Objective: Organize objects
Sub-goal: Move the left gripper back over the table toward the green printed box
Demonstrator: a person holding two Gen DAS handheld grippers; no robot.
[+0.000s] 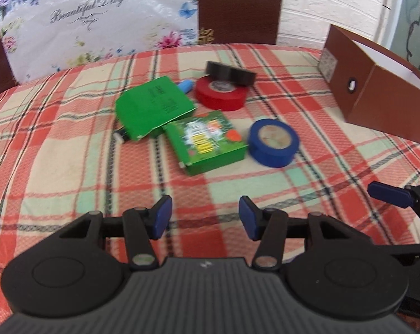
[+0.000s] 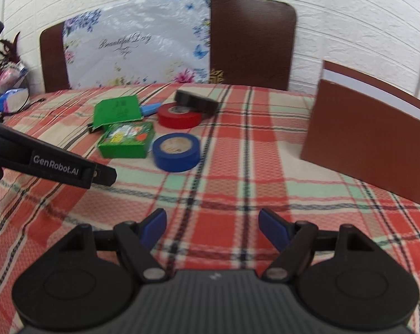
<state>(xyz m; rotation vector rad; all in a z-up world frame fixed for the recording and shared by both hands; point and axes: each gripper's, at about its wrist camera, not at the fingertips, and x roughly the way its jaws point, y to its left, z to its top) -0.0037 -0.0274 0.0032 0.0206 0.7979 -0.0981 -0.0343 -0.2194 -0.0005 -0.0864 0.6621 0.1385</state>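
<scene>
- Desk (image 1: pixel 70 167): plaid cloth.
- Brown box (image 1: pixel 377 103): right of the blue tape roll (image 1: pixel 274 142).
- Green boxes (image 1: pixel 207 142): left of that roll.
- Red tape roll (image 1: pixel 221 94): behind it.
- Left gripper (image 1: pixel 205 218), right gripper (image 2: pixel 212 229): fingers spread, empty.

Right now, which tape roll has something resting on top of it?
The red tape roll: a black rectangular block lies across its far edge. The blue tape roll, nearer the camera, has nothing on it.

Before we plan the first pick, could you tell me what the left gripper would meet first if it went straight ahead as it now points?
Probably the printed green box; the left gripper is open, with only bare tablecloth between. Depth is uncertain.
</scene>
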